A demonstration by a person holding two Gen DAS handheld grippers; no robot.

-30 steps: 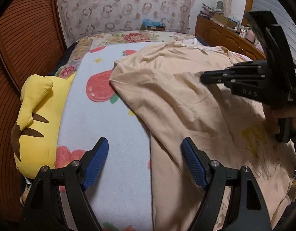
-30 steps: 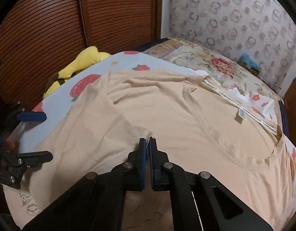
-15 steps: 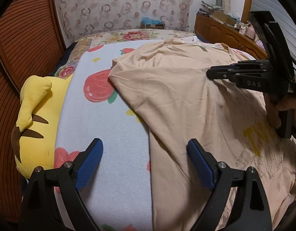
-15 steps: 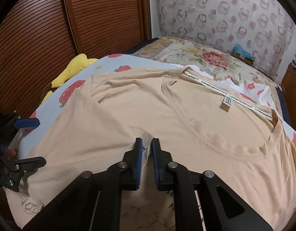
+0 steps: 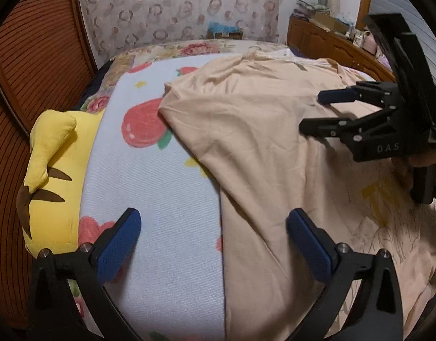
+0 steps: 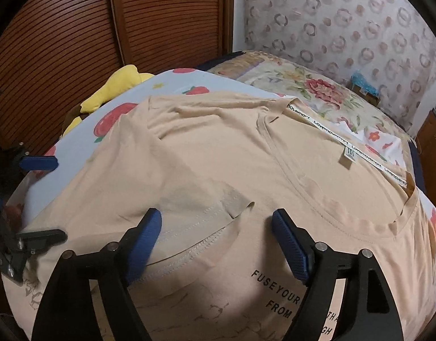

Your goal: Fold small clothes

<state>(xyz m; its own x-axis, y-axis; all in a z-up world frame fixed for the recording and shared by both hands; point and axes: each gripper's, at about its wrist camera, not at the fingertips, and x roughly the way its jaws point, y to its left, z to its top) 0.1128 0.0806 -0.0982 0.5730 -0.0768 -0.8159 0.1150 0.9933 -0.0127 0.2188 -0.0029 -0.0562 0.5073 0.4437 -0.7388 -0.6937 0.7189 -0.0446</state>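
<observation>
Peach T-shirt [image 6: 218, 153] lies spread on the fruit-print blanket [image 5: 161, 199] on the bed, neck label up. Its left sleeve [image 6: 218, 213] is now folded in over the chest; a sec ago the right gripper [image 6: 216, 244] was pinched shut on that sleeve edge. Now its jaws are opening, sleeve dropped flat btwn the blue pads, nothing gripped. Left gripper [image 5: 213, 241] was already apart, jaws opening wider too, hovering over the shirt's side edge and blanket, holding nothing. Means first sleeve fold is prob done, other side and body folds left. Shirt: soft thin knit, some wrinkles at shoulder, black text print low on front, yellow print near hem. Yellow plush toy [image 5: 53, 170] sits at blanket's edge, wood slat doors [image 6: 76, 28] behind.
</observation>
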